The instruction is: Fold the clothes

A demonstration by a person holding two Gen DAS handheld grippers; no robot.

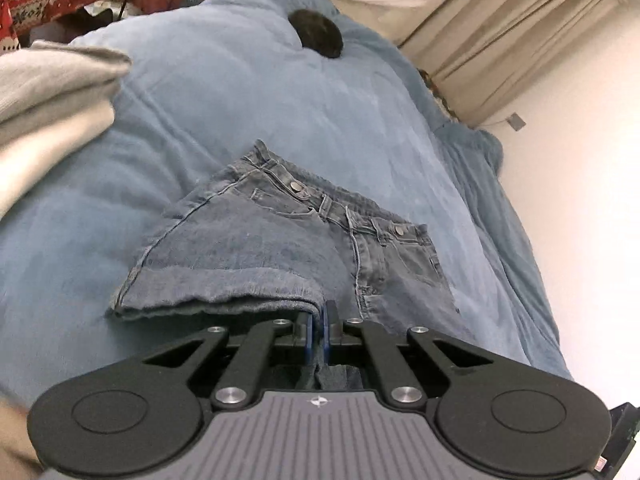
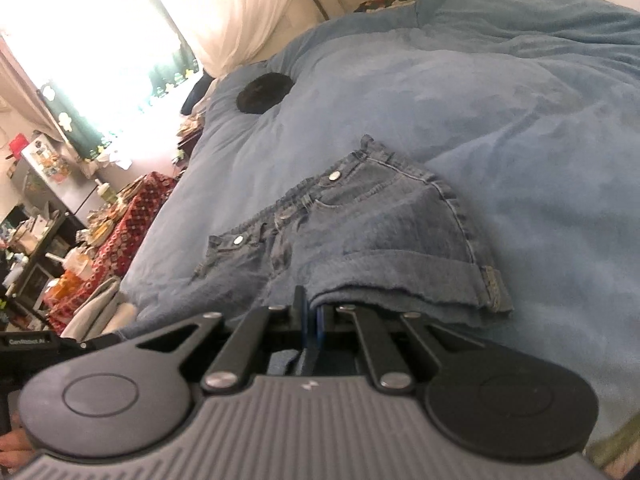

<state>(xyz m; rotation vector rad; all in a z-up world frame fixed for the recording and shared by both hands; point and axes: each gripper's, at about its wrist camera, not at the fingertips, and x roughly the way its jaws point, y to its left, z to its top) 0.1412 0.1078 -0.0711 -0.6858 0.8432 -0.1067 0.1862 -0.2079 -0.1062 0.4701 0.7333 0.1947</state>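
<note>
The denim shorts (image 1: 280, 248) are spread flat on a blue blanket (image 1: 224, 92), the waistband at the far edge and the rolled hems toward the cameras. The fabric is faded mid-blue with paler stitching; two metal buttons are seen on the waistband, and the front pockets and fly face upward. In the right wrist view the shorts (image 2: 372, 232) are seen with a cuffed leg opening at 4 o'clock.

The left gripper (image 1: 319, 322) is closed tightly on the hem of one leg, denim being pinched between its blue pads and carried back between the fingers. The right gripper (image 2: 311, 320) is likewise drawn nearly together at the edge of the other hem; cloth appears to be caught between the pads, though the blur there leaves this slightly uncertain.

The blanket (image 2: 460, 92) is plush and lightly rumpled, covering what seems to be a bed. A dark round object (image 1: 316, 32) is set on it at 12 o'clock from the shorts, well apart from them. A pile of pale grey and cream clothing (image 1: 52, 96) is seen at 10 o'clock in the left view. Beige curtains (image 1: 504, 28) hang at 1 o'clock against a white wall. In the right view a bright window (image 2: 100, 28) is found at 10 o'clock, and a table with a red patterned cloth (image 2: 120, 232), crowded with small items, stands at 9 o'clock beside the bed.
</note>
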